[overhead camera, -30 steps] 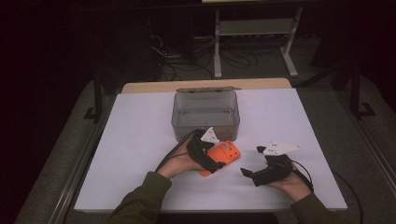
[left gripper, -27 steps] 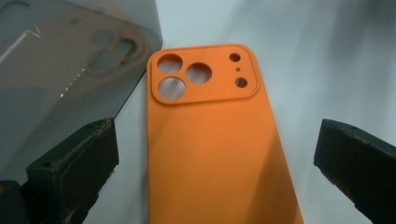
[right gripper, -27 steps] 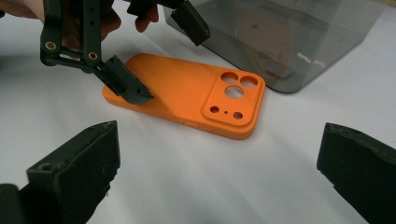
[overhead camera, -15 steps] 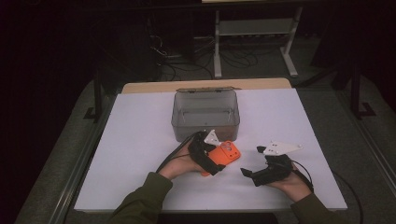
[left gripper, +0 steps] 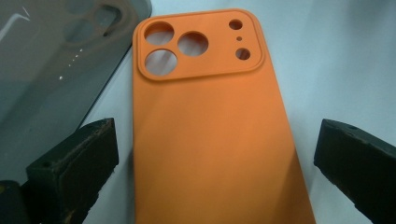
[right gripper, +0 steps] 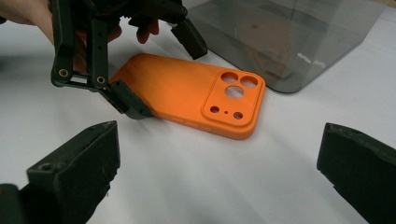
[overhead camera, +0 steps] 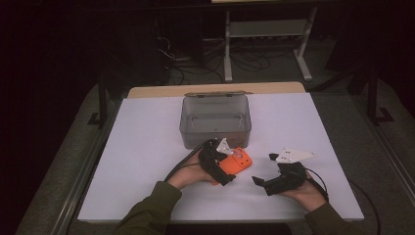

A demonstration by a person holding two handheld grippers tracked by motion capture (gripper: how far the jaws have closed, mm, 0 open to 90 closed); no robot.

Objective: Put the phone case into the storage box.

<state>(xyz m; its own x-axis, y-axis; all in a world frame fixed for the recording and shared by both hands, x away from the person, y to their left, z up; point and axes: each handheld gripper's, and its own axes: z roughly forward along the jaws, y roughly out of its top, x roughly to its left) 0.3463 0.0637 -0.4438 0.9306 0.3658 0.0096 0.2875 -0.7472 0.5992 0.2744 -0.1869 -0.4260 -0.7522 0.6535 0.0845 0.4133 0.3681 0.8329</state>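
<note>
A flat orange silicone phone case (overhead camera: 236, 161) with a raised camera block pierced by round holes is being presented back-side up on the white table surface (overhead camera: 147, 147). The clear grey rectangular plastic box (overhead camera: 215, 120) is being taken as the landmark: the case is lying just in front of the box's near wall, its camera end being pointed toward the box's near right corner. In the left gripper view the case (left gripper: 210, 126) is being seen close beside the box wall (left gripper: 51, 56); contact between the two cannot be told.

The left gripper (overhead camera: 221, 166) is being held over the end of the case farthest from the box. Its jaws are being kept spread, one on each long side of the case, with a visible gap between each jaw and the case edge in the left gripper view. In the right gripper view the left gripper (right gripper: 163, 65) is being shown straddling the case (right gripper: 187, 93), its lower jaw tip being placed against the case's near edge; no clamping is being applied.

The right gripper (overhead camera: 262, 180) is being held to the right of the case and farther from the box, well apart from both. Its jaws are being kept wide apart and nothing is being gripped between them.
</note>
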